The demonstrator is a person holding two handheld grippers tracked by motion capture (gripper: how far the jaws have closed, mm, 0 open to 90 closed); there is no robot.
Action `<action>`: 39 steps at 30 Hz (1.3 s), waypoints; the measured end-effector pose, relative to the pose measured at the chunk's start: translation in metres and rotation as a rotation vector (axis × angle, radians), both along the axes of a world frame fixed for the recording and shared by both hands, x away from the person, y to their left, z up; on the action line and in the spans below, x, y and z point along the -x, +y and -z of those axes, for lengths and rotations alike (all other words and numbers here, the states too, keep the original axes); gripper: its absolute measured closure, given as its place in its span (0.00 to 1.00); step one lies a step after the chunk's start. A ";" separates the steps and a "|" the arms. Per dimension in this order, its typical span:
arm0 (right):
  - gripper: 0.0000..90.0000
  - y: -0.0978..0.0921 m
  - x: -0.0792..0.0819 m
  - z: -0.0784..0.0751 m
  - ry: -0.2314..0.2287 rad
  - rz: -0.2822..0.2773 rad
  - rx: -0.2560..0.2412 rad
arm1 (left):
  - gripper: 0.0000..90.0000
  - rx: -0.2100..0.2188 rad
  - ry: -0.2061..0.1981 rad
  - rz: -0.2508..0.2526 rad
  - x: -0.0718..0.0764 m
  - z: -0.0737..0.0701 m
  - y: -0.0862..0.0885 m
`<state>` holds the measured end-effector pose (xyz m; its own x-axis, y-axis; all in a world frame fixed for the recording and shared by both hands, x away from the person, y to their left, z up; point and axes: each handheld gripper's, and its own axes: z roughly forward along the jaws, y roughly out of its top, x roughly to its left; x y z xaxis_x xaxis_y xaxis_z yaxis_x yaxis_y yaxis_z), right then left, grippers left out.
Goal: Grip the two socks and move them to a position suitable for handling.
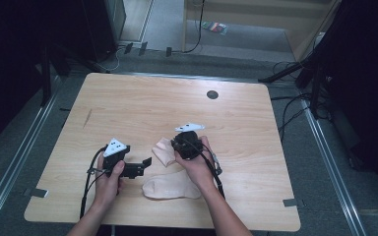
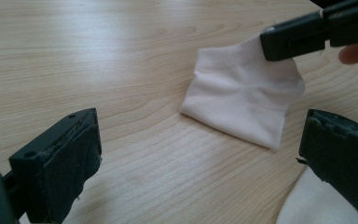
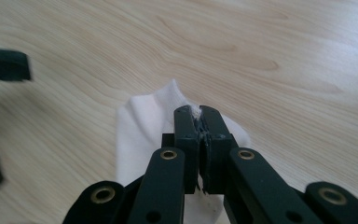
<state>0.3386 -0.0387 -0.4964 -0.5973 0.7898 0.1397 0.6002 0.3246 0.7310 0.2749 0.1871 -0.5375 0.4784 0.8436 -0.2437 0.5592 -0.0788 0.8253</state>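
The folded sock (image 2: 242,100) lies on the wooden surface (image 1: 142,103), its ribbed cuff caught in the right tongs (image 3: 199,116), whose jaws are pressed together with a sliver of white cloth pinched between their tips. A second sock (image 1: 170,187) lies flat just behind those tongs, toward the person, and close beside the left tongs (image 2: 196,154), touching neither so far as the high view shows. The step in hand looks like handling the pair: one sock is gripped at the cuff, probably to be lifted or drawn over onto its mate. The next move would call for keeping that pinch firm while raising the cuff, and for the left tongs to close on a free edge to steady or spread the cloth. Those left tongs stand spread wide, holding nothing, hovering just above the surface with the folded sock ahead of them between their jaws' line of sight.
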 end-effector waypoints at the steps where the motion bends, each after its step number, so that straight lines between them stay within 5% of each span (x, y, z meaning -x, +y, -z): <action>1: 0.98 0.000 0.000 0.000 0.000 0.000 0.000 | 0.00 0.004 -0.003 0.010 0.000 0.000 -0.002; 8: 0.98 0.019 0.006 -0.025 -0.047 -0.020 -0.036 | 0.00 -0.012 0.021 0.081 -0.002 0.000 -0.016; 14: 0.98 0.028 0.009 -0.032 -0.049 -0.028 -0.054 | 0.00 -0.052 0.071 0.046 -0.010 0.006 -0.021; 19: 0.98 0.032 0.014 -0.042 -0.061 -0.045 -0.070 | 0.14 -0.086 0.080 -0.003 -0.014 0.007 -0.029; 24: 0.98 0.036 0.020 -0.054 -0.075 -0.063 -0.094 | 0.32 -0.054 0.081 0.002 -0.013 0.004 -0.033; 32: 0.98 0.036 0.027 -0.068 -0.095 -0.080 -0.129 | 0.95 -0.042 -0.022 -0.035 -0.006 -0.009 -0.014; 35: 0.98 0.034 0.026 -0.068 -0.100 -0.081 -0.144 | 1.00 -0.063 -0.071 -0.066 0.000 -0.016 -0.005; 39: 0.98 0.034 0.025 -0.067 -0.121 -0.104 -0.162 | 1.00 -0.138 -0.173 -0.174 0.013 -0.034 0.010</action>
